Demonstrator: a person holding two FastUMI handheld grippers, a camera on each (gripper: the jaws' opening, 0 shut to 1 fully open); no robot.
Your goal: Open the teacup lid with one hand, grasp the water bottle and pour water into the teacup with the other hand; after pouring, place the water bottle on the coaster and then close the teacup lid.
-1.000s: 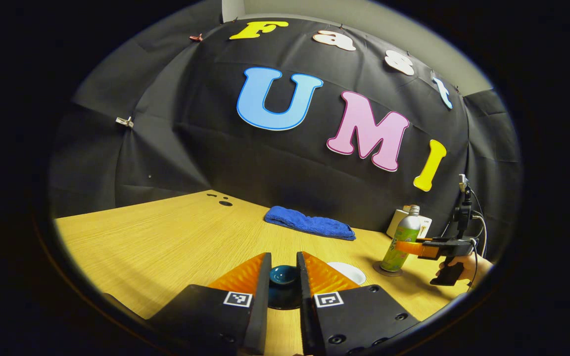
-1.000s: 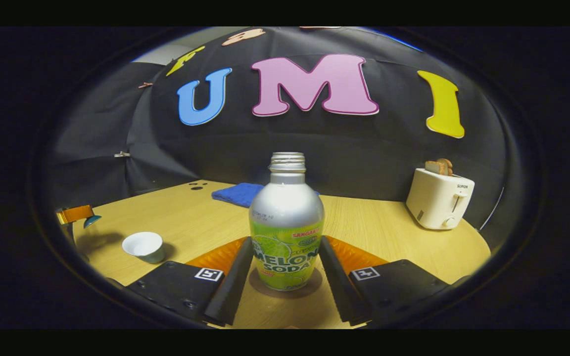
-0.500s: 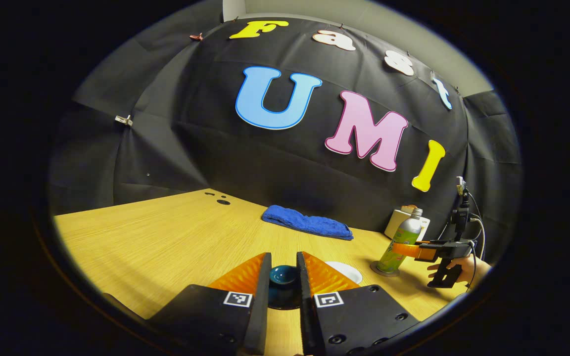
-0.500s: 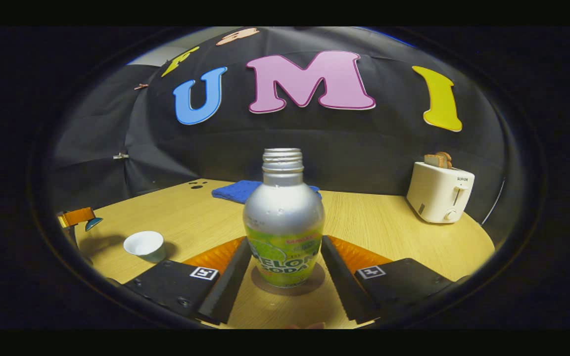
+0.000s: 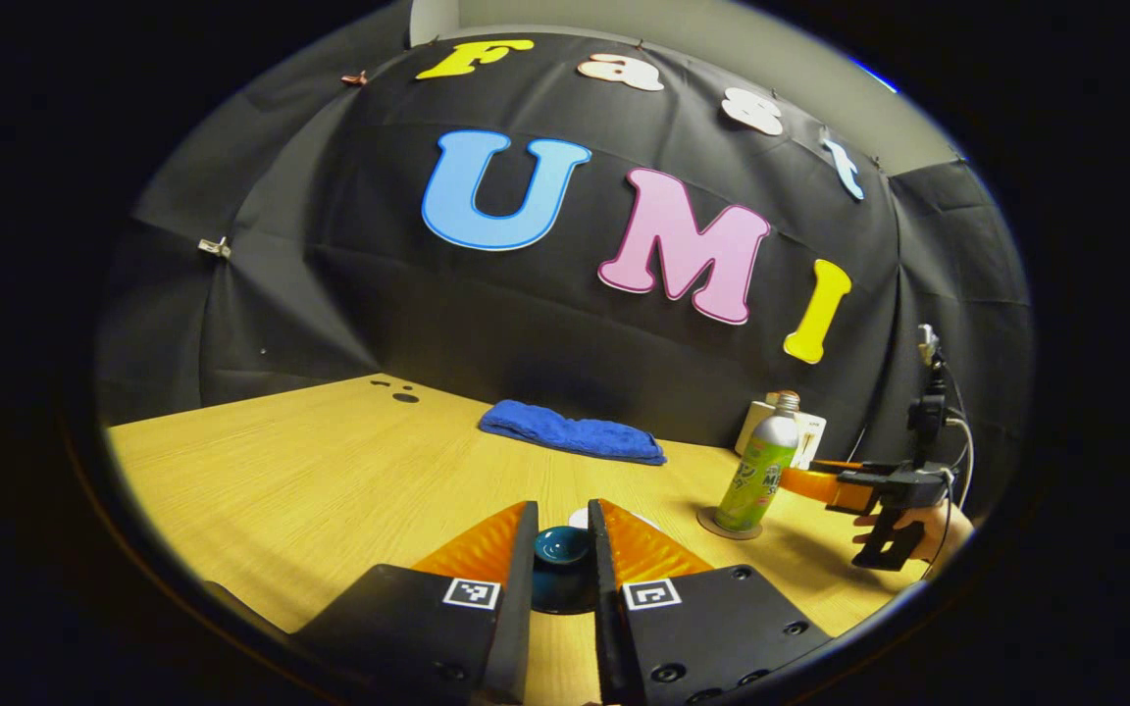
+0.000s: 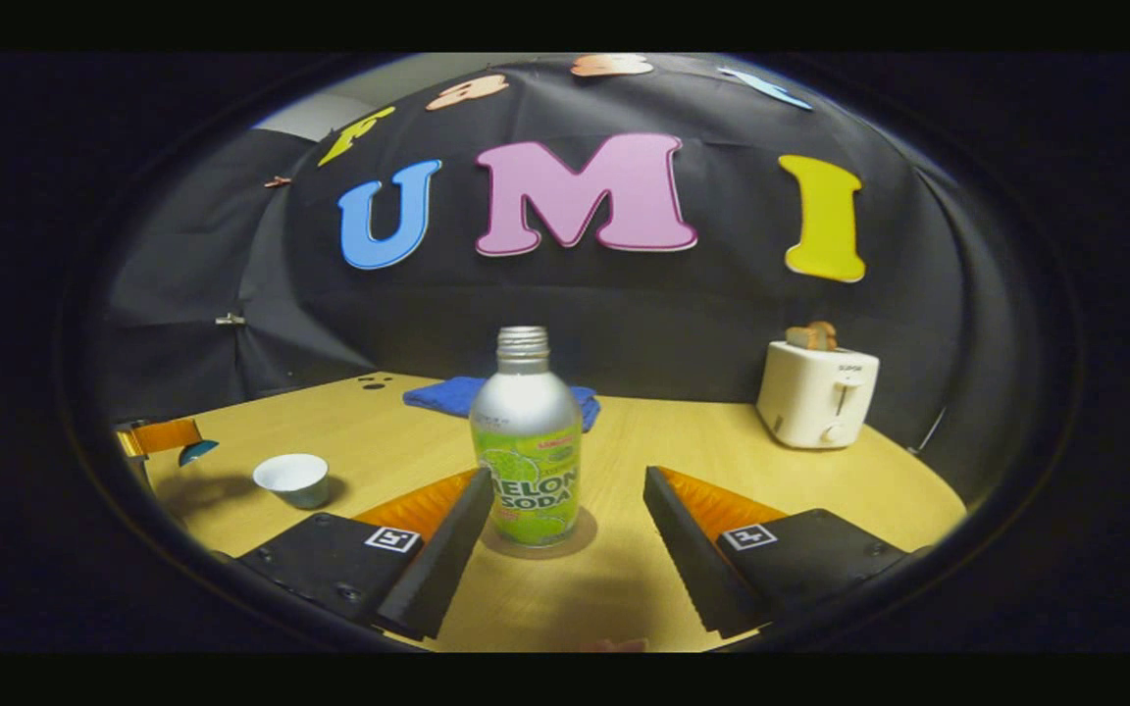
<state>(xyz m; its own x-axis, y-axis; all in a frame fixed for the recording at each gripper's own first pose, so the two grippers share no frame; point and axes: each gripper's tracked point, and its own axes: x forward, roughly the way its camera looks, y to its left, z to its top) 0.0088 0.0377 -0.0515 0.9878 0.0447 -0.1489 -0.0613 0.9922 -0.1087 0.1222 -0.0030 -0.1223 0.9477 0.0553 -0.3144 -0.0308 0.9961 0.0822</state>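
The right gripper [image 6: 565, 510] is level above the wooden table [image 6: 722, 461], jaws wide and clear of the water bottle [image 6: 526, 441], which stands upright on the round coaster [image 6: 580, 539] just beyond the fingertips. The left gripper [image 5: 562, 549] is raised, fingers narrowed on the glossy dark-teal teacup lid [image 5: 562, 545]. The white teacup [image 6: 292, 479] sits uncovered at left. A blue towel [image 5: 573, 432] and a white toaster [image 6: 817, 392] lie near the wall.

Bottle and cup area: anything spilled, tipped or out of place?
Nothing stands out. The water bottle stands upright on the coaster, the open right gripper clear of it. The teacup sits upright and uncovered, its lid gripped by the left gripper. No spill visible on the table.
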